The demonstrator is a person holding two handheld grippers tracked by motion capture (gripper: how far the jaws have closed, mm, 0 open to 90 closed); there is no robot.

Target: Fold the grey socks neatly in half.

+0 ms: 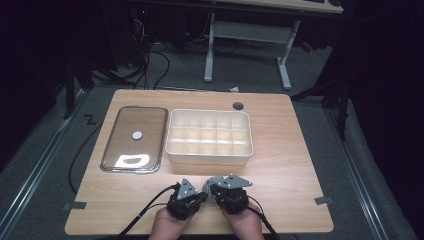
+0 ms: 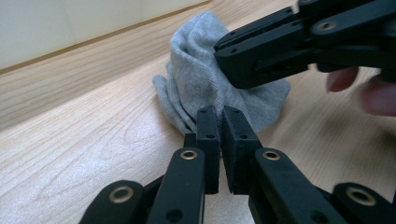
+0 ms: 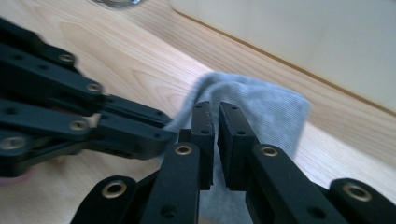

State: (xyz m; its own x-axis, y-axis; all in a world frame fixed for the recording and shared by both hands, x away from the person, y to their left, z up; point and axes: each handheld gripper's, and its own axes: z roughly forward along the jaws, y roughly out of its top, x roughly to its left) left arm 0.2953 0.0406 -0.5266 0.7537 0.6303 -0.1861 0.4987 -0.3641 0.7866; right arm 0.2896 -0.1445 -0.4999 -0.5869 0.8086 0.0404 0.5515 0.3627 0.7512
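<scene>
Both claws meet over the grey cloth [image 2: 196, 84] near the table's [image 1: 280, 165] front edge. The left claw [image 2: 220, 116] is pinched on the cloth's near fold; the right claw [image 3: 215, 112] is clamped on its edge from the other side.

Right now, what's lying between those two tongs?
A small grey cloth, bunched on the wooden table. Both tongs pinch it, clearest in the gripper views.

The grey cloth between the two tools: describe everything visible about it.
The grey cloth is a small piece of soft, fine-ribbed knit fabric, light grey, folded and bunched into layers. It lies on the wooden table near the front edge, just before the cream divided tray. The left tool pinches its lower edge with its jaws nearly together, and the right tool grips it from the other side.
</scene>
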